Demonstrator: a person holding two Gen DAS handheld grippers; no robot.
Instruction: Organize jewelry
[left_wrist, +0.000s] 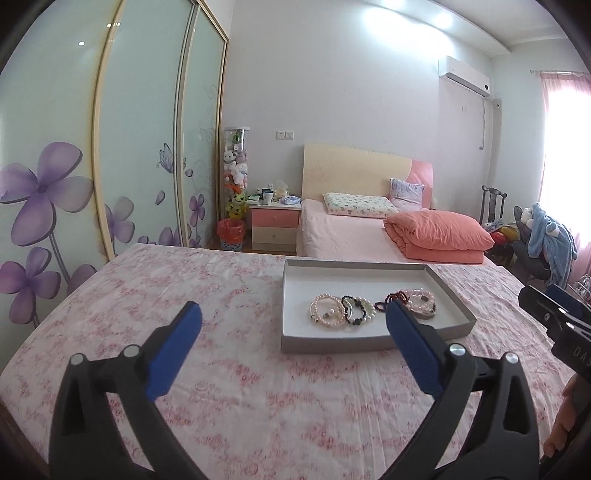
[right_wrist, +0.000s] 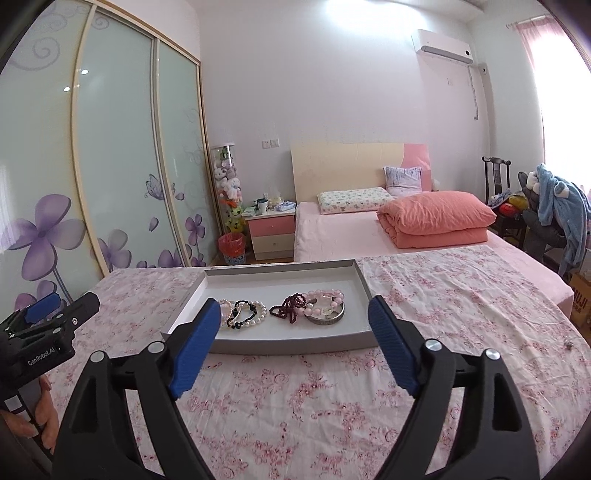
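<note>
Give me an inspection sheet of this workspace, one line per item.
Surface: table under a pink floral cloth, creased.
Job's things: shallow grey tray holding bead bracelets, a dark red bead string and a metal bangle, all bunched at its near side.
Clutter: one tiny object on the cloth at far right, too small to identify.
Grippers: left hand-held gripper open, empty; right hand-held gripper open, empty; both short of the tray.
Cables: nothing seen on the table.
Surroundings: bed, nightstand, wardrobe, chair with clothes.
</note>
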